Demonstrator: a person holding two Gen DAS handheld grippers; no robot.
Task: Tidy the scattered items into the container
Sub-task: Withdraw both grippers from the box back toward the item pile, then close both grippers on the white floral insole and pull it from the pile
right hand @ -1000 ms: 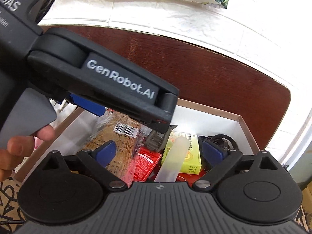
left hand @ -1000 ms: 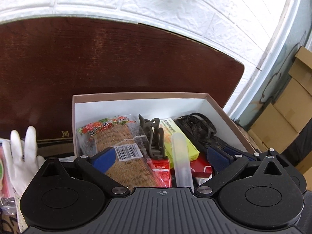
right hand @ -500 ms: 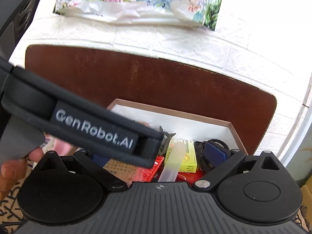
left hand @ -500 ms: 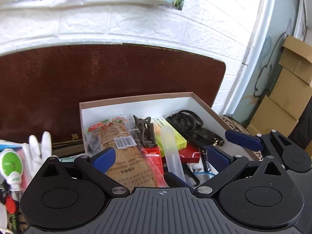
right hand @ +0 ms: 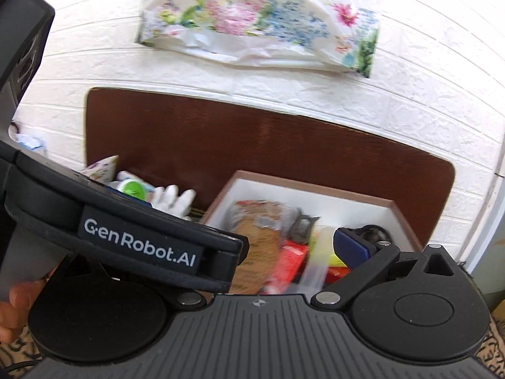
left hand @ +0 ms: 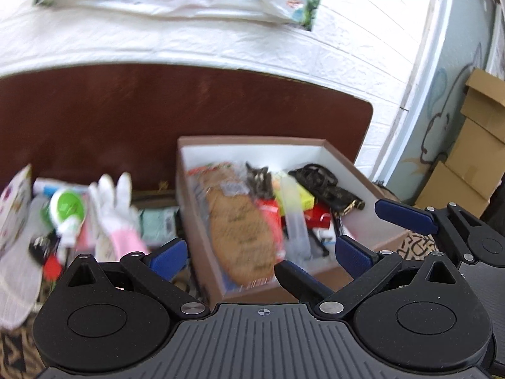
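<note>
A brown cardboard box [left hand: 252,140] with a white inside holds a bagged snack [left hand: 243,237], a clear tube [left hand: 293,218], a dark hair claw [left hand: 260,180], a yellow carton [left hand: 304,194] and a black strap [left hand: 325,183]. Left of the box lie a white glove [left hand: 113,202], a green-and-white item [left hand: 68,208] and a teal pack [left hand: 157,224]. My left gripper [left hand: 262,255] hovers open and empty before the box's near edge. The right gripper [right hand: 262,252] is open and empty too. Its left finger is hidden behind the left gripper's body [right hand: 142,246].
A dark brown board [left hand: 189,104] stands behind the box against a white brick wall [left hand: 331,60], where a floral bag [right hand: 262,19] hangs. Cardboard cartons [left hand: 473,145] are stacked at the far right. A patterned cloth [left hand: 416,243] covers the surface. A hand [right hand: 12,312] shows at the left edge.
Both grippers have drawn back and up from the box, still open and empty. The left view has swung left, so the loose items beside the box now show. The image is blurred.
</note>
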